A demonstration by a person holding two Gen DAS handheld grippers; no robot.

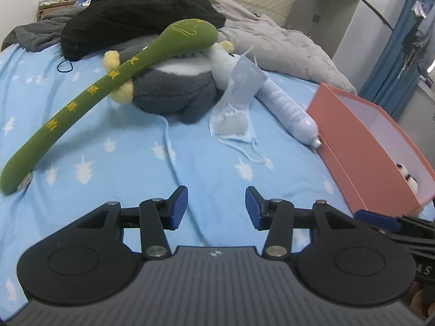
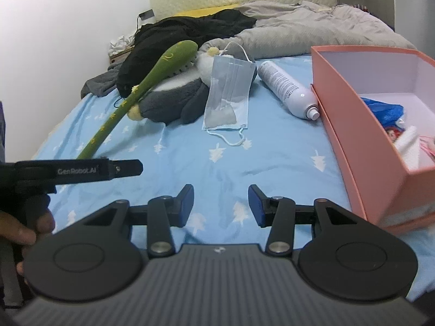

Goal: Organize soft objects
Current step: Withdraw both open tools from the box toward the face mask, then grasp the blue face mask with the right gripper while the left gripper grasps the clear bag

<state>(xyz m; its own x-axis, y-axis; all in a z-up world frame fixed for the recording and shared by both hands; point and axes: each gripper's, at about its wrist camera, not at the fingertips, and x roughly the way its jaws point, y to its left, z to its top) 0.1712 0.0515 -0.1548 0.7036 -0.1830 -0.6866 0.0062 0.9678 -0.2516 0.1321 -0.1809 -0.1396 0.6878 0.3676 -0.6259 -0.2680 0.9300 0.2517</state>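
Note:
A long green plush stick [image 1: 89, 92] [image 2: 152, 76] with yellow letters leans over a grey and white plush toy [image 1: 176, 87] [image 2: 174, 95] on the blue bed sheet. A light blue face mask [image 1: 239, 103] [image 2: 228, 95] leans against the plush toy. A pink box [image 1: 375, 146] [image 2: 361, 135] at the right holds several soft items, among them blue cloth [image 2: 386, 110]. My left gripper [image 1: 216, 207] is open and empty above the sheet. My right gripper [image 2: 221, 205] is open and empty, next to the box.
A white spray can [image 1: 291, 111] [image 2: 288, 89] lies between the mask and the box. Black clothes [image 1: 130, 13] [image 2: 185, 35] and a grey duvet [image 1: 285, 43] [image 2: 312, 27] are piled at the far end of the bed. The left gripper's body [image 2: 76, 172] shows at the left in the right wrist view.

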